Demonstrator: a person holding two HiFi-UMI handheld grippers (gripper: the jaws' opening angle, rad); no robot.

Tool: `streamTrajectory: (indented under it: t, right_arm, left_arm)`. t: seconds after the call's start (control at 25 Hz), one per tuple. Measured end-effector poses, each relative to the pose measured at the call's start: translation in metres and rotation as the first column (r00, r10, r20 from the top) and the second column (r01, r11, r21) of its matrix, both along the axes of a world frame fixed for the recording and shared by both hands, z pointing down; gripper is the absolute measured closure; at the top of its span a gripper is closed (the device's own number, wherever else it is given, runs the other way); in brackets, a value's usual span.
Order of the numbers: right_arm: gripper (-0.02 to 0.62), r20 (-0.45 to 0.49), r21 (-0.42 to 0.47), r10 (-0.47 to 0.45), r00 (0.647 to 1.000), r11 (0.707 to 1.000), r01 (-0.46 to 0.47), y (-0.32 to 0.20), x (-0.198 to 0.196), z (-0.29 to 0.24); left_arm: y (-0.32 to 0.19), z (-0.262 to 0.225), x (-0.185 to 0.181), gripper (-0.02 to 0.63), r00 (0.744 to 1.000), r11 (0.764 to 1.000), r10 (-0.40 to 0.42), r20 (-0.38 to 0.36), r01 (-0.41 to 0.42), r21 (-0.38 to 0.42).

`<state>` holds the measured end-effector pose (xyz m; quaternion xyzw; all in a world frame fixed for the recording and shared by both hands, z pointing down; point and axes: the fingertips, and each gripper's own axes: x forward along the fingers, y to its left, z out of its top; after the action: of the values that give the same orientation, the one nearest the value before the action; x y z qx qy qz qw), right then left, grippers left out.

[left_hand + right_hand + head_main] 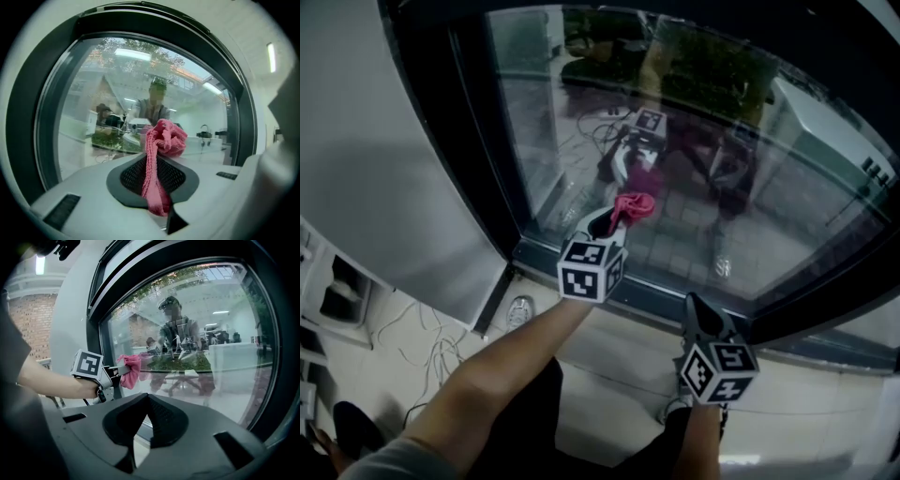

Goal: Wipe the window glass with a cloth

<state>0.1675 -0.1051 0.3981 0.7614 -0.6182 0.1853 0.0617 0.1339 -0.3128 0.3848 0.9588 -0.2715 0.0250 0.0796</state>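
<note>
Left gripper point(157, 161) pinches the pink cloth point(165, 137) against the window glass point(89, 117).

From my end I count two grippers, left gripper point(615, 219) and right gripper point(697, 309), one pink cloth point(636, 203), one window pane point(769, 197).

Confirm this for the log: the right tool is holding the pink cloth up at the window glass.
Not the right: the left tool is shut on the pink cloth up at the window glass, as the left gripper view shows. The right tool holds nothing.
</note>
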Motion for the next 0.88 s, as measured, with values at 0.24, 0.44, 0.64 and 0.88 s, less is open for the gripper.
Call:
streamTrajectory:
  t: [0.24,0.44,0.64,0.88]
  right_arm:
    - [0.595,0.012,0.007,-0.032,0.999,0.999,0.032,-0.017,-0.016,0.006]
    - [0.595,0.018,0.006,-0.029,0.999,1.0,0.029,-0.015,-0.016,0.008]
    - [0.595,0.018,0.004,0.005,1.0,1.0,-0.005,0.001,0.002,0.009]
    - [0.595,0.027,0.016,0.037,0.999,0.999,-0.037,0.021,0.014,0.009]
  left_arm:
    - [-0.029,0.013,-0.037,0.565,0.995,0.994,-0.099,0.012,0.1,-0.044]
    - [-0.018,0.019,-0.029,0.565,0.996,0.995,-0.081,0.028,0.082,-0.054]
    - [0.004,0.03,-0.005,0.565,0.998,0.997,-0.045,0.042,0.047,-0.065]
    - [0.034,0.034,0.03,0.565,0.999,0.997,0.025,0.043,-0.022,-0.072]
